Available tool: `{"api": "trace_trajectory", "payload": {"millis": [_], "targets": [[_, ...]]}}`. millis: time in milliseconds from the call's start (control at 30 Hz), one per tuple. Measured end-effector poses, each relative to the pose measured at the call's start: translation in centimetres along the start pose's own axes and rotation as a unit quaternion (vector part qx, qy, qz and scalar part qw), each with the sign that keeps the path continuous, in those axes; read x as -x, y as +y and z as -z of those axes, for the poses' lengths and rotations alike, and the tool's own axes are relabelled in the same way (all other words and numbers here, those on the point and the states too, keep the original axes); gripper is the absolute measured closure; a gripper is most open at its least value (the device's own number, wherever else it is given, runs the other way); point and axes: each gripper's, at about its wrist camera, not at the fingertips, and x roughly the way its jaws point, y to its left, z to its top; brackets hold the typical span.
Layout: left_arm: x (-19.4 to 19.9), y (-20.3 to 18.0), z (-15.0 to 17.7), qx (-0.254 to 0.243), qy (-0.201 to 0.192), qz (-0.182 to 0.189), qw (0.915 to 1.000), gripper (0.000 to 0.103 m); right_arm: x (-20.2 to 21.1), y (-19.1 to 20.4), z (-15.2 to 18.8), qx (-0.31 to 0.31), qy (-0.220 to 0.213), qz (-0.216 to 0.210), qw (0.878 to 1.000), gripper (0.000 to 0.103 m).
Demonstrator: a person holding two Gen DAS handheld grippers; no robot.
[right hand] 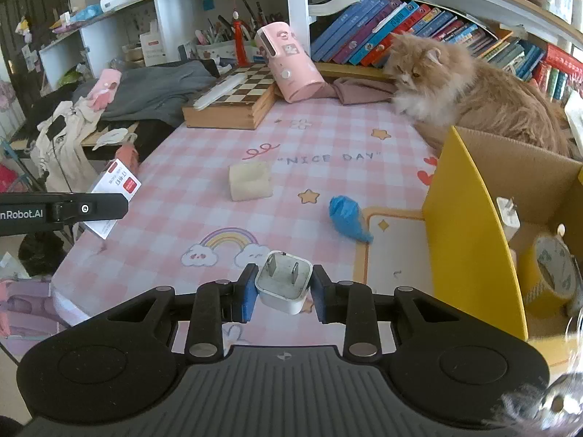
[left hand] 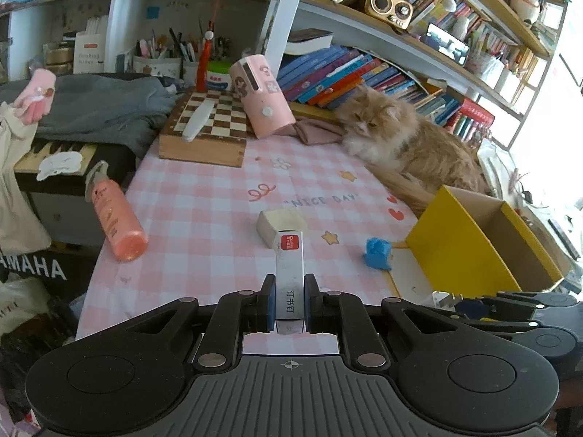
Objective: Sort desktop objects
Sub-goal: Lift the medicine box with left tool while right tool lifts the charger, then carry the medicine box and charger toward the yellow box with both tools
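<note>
Left wrist view: the left gripper (left hand: 289,300) is clamped on one slim white staple box (left hand: 289,273) with a red label and Chinese characters, held above the pink checked tablecloth (left hand: 204,200). Right wrist view shows the right gripper (right hand: 282,293) closed on one white charger plug (right hand: 284,286), its two flat prongs pointing forward. Farther out lie one beige block (right hand: 249,181) and one crumpled blue bag (right hand: 348,218), apart from each other. "NICE DAY" is printed on the cloth. To the right stands one yellow cardboard box (right hand: 462,225) holding a second white plug (right hand: 508,216) and one tape roll (right hand: 550,269). Behind it sits one fluffy orange cat (right hand: 470,83).
</note>
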Motion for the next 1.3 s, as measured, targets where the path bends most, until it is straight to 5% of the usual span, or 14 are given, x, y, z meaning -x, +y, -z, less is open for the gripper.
{"api": "trace_trajectory", "payload": {"millis": [733,1300], "targets": [[3.5,-0.4,2.7,-0.004,0.009,0.06,0.9981,0.09,3.6,2.3,3.2,-0.02,-0.004,0.008,1.0,0.075],[3.5,-2.3,4.6,-0.018,0.042,0.118,0.9919,0.09,6.5,2.5,6.9,-0.053,0.01,0.053,0.997,0.075]]}}
